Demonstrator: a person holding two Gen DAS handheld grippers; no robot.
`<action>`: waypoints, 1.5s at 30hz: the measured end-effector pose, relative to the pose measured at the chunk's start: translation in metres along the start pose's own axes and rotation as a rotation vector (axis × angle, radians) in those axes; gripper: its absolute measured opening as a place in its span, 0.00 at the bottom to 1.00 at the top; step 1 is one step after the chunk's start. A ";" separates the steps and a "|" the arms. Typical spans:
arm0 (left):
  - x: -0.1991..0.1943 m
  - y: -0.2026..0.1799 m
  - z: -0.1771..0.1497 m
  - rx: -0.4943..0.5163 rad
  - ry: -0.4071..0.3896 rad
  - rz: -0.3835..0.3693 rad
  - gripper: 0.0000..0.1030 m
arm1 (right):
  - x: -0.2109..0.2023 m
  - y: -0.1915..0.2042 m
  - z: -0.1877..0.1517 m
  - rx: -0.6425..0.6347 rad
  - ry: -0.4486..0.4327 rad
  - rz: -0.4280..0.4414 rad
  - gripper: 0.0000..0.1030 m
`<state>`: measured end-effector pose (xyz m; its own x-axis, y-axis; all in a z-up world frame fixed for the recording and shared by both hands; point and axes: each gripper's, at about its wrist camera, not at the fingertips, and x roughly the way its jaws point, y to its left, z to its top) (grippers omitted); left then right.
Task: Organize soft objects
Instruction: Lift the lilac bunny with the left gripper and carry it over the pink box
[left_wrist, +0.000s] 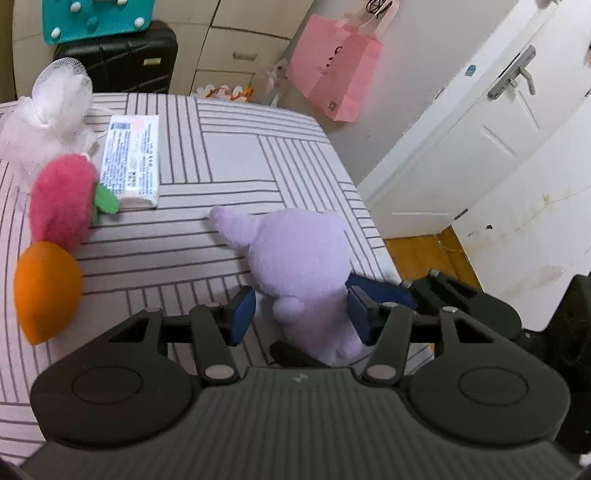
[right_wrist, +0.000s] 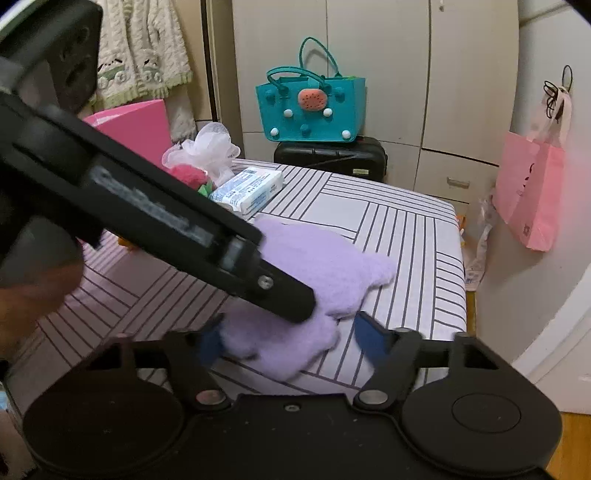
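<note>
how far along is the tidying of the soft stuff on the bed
Looks done: the orange plush, pink plush, tissue pack and white mesh puff sit grouped along one side of the bed. In hand: both tools are at the purple plush, left tool and right tool straddling it, neither clearly clamped. Left: moving it to the group.

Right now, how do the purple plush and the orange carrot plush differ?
Colour: the purple plush is lilac; the carrot is orange.
Size: in the left wrist view the purple plush looks bigger than the carrot.
Place: the purple plush lies near the bed's corner between the jaws of both grippers; the carrot lies apart at the far left, touching the pink plush.
Shared: both are soft toys on the striped sheet.
</note>
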<state>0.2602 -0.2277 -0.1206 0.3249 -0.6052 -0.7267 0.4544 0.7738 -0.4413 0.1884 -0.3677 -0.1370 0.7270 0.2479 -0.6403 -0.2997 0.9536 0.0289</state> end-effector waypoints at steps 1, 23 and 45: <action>0.001 -0.002 0.000 0.007 -0.010 0.004 0.48 | -0.001 0.001 0.000 0.008 -0.003 0.003 0.61; -0.037 -0.022 -0.042 0.084 -0.032 0.028 0.34 | -0.030 0.039 -0.006 0.072 -0.001 -0.003 0.54; -0.167 -0.018 -0.120 0.107 0.000 0.032 0.35 | -0.111 0.141 -0.008 0.029 0.084 0.182 0.54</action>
<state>0.0984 -0.1180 -0.0539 0.3410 -0.5809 -0.7392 0.5301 0.7681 -0.3591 0.0602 -0.2627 -0.0679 0.6077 0.4030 -0.6843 -0.4029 0.8990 0.1717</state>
